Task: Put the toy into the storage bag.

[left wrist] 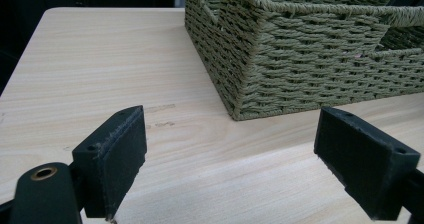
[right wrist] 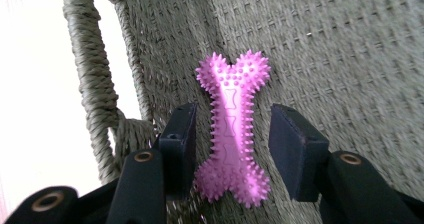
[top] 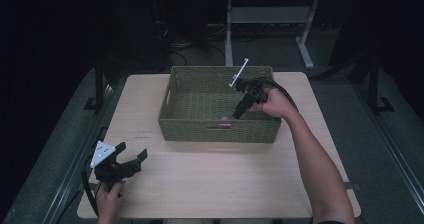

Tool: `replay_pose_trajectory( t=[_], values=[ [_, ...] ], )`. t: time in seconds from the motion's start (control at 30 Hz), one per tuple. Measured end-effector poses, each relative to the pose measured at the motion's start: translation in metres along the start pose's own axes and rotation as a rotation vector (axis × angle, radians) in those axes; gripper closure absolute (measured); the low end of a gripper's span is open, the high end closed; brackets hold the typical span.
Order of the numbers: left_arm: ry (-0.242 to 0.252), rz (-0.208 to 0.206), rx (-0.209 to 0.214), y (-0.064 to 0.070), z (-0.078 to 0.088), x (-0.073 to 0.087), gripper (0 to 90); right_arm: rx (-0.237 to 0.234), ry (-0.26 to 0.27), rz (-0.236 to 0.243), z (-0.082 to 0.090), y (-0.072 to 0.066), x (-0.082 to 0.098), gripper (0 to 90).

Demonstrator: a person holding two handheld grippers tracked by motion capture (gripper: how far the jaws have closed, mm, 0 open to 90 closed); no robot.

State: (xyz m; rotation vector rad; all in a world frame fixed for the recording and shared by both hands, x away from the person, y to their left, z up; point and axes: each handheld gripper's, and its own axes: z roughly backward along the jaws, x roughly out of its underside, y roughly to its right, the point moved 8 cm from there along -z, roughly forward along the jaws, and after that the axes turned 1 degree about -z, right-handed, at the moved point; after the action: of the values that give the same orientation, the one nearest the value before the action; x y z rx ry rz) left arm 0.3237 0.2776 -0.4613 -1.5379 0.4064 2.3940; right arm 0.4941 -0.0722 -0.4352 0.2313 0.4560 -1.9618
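Observation:
A pink spiky bone-shaped toy (right wrist: 231, 134) lies on the woven floor of the green wicker basket (right wrist: 325, 44), close to its front wall and handle opening. My right gripper (right wrist: 235, 111) straddles the toy's shaft with its jaws apart and a visible gap on the right side, so it is open. From above, the right gripper (top: 239, 114) reaches down into the basket (top: 220, 70), just right of the pink toy (top: 225, 119). My left gripper (top: 132, 151) rests open near the table's front left, with nothing between its jaws (left wrist: 230, 139), which face the basket's corner (left wrist: 300, 69).
The basket stands at the back middle of the light wooden table (top: 210, 179). A grey desk frame (top: 270, 19) and cables stand on the dark floor behind the table. Bare tabletop lies between the left gripper and the basket.

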Motion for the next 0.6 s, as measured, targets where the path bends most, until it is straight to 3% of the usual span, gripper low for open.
replay_pose_trajectory(
  t=[0.6],
  values=[
    [-0.002, 0.001, 0.000, 0.001, 0.000, 0.000, 13.0, 0.028, 0.076, -0.022, 0.031, -0.009, 0.008, 46.0]
  ],
)
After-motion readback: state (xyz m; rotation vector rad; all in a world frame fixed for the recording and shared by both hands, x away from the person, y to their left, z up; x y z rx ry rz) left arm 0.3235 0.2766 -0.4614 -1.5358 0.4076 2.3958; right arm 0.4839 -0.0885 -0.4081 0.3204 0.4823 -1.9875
